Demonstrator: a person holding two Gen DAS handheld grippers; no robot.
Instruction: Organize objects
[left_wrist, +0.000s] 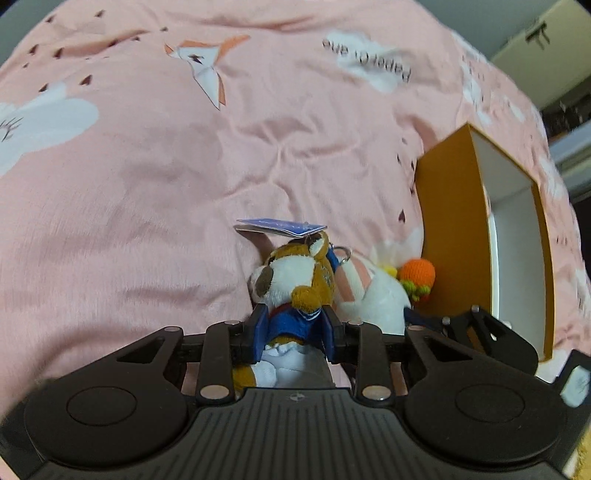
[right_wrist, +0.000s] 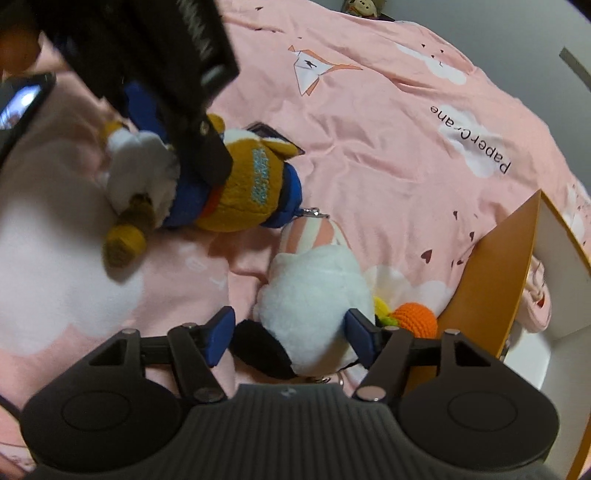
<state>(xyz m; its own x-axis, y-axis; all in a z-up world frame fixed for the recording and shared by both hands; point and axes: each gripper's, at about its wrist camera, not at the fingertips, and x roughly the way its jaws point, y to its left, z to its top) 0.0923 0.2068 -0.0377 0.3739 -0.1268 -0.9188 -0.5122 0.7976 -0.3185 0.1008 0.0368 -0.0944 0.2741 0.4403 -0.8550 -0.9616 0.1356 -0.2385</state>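
Note:
A brown and white plush dog in a blue shirt (left_wrist: 295, 280) lies on the pink bedspread, a blue tag at its ear. My left gripper (left_wrist: 295, 328) is shut on its blue body; this shows in the right wrist view too (right_wrist: 236, 188). A white plush toy with a pink striped part (right_wrist: 314, 295) lies beside it, also in the left wrist view (left_wrist: 373, 295). My right gripper (right_wrist: 291, 332) is open, one blue finger on each side of the white plush. An orange box (right_wrist: 491, 273) with a white inside stands open at the right (left_wrist: 450, 221).
A small orange crocheted fruit (right_wrist: 413, 317) with a yellow-green bit lies between the white plush and the box wall (left_wrist: 417, 273). The pink bedspread (left_wrist: 184, 166) with white cloud prints stretches far and left. A phone screen (right_wrist: 22, 99) shows at the left edge.

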